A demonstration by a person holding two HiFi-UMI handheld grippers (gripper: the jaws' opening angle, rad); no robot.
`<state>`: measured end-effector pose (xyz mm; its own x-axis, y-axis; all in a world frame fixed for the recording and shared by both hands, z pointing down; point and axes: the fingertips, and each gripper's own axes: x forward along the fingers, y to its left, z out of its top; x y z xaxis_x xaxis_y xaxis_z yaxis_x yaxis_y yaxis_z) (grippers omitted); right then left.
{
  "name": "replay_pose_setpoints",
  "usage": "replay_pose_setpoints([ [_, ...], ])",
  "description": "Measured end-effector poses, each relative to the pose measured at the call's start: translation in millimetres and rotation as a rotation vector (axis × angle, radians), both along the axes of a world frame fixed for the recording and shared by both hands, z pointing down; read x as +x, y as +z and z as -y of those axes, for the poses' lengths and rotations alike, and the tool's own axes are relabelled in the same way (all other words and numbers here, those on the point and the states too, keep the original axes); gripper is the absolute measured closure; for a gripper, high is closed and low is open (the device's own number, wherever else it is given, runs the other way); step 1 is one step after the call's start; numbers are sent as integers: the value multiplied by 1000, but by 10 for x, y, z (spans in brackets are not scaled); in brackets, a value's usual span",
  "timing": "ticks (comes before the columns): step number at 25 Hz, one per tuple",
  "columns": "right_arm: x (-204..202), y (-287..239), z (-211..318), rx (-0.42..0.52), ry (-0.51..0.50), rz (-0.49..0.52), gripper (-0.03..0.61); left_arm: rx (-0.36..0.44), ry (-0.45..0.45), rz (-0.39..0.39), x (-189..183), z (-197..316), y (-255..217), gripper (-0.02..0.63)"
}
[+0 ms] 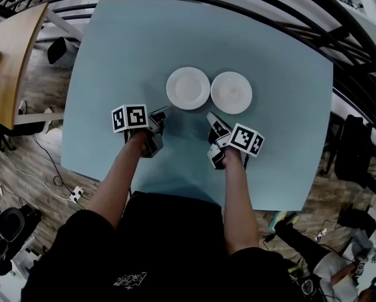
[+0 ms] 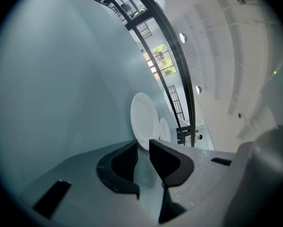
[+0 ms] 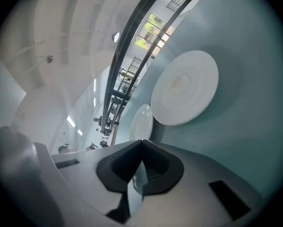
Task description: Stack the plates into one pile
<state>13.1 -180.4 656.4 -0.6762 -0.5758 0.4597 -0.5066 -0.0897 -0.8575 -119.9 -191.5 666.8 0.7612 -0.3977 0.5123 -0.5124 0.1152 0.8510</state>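
The left plate (image 1: 188,88) and right plate (image 1: 231,92) lie side by side on the table (image 1: 112,55), unstacked. The left gripper (image 1: 163,112) has its jaws slightly apart and empty; the right gripper (image 1: 210,116) has its jaws together on nothing. Both sit just short of the plates.

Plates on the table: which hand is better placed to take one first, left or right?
Left, probably. The left tongs stand open, pointing at the rim of the nearest plate. The right tongs are shut and would have to open before gripping the other plate.
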Motion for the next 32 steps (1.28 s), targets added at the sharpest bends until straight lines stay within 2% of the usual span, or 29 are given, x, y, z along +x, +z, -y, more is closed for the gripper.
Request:
replay_pose_setpoints([
  [5, -75, 72, -8, -23, 23, 28, 571, -17, -7, -26, -65, 31, 73, 532],
  [10, -12, 153, -37, -55, 52, 61, 571, -35, -15, -43, 29, 29, 143, 532],
  [14, -21, 193, -53, -84, 101, 96, 571, -46, -53, -96, 26, 57, 114, 532],
  [18, 23, 251, -64, -114, 128, 70, 571, -64, -92, -122, 51, 103, 100, 532],
  [28, 176, 236, 63, -147, 222, 91, 563, -97, -160, -62, 198, 248, 105, 529],
  [29, 176, 233, 72, -149, 228, 91, 557, -98, -163, -53, 198, 260, 109, 529],
  [32, 168, 215, 111, -151, 249, 99, 485, -99, -165, -36, 202, 289, 108, 529],
])
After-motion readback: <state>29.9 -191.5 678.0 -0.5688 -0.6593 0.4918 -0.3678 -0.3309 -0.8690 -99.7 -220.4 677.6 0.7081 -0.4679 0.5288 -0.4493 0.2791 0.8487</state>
